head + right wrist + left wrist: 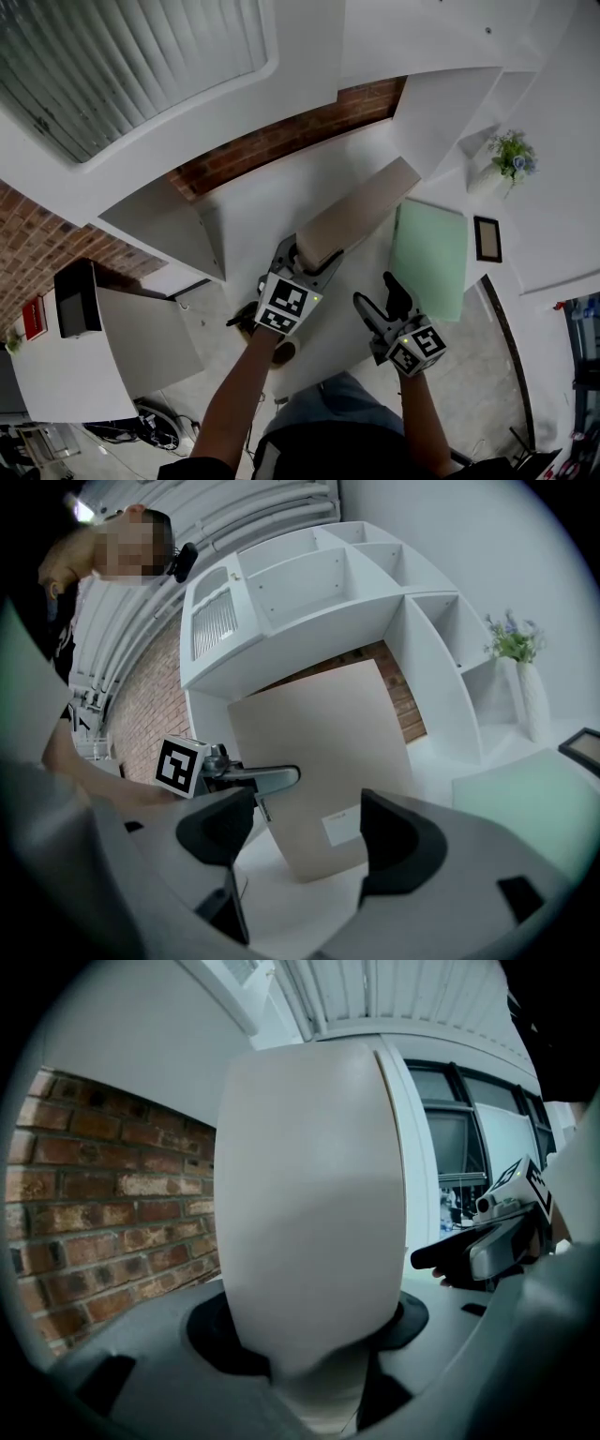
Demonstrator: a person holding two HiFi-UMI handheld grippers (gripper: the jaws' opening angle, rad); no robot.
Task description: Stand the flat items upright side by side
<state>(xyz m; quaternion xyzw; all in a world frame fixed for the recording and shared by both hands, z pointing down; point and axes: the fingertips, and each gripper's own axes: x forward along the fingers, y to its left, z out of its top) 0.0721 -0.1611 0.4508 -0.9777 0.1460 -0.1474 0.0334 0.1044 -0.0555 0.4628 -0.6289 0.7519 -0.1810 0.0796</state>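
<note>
The left hand-held gripper [307, 262] sits close under the camera. Its jaws are set fairly wide and closed against the two faces of the beige item [361, 214], gripping it at its near end. Its own view shows the item filling the gap between the dark pads.

From that grip, the beige item's long axis runs away from the person and to the right, towards the brick wall at the back of the counter [272, 202]. It is raised on edge but tilted, not yet square. In the right gripper view its broad face, with a small label, is turned towards the right hand, and only its lower end is near the counter.

To its right, the right hand-held gripper [380, 298] has its jaws apart with nothing between them. It is aimed past the beige item's face.

Further right, the green item [429, 258] lies flat on the right part of the counter. Its long axis runs from the front edge towards the back, roughly alongside the beige item and just beside it. Its near left corner is close to the right jaws, so the right hand is plainly the nearer one. To stand it up next to the beige item, that hand would probably have to take it by this near edge and tip it onto its long side.

A picture frame [487, 238] and a vase of flowers [511, 157] stand beyond it towards the right edge, clear of both items.
</note>
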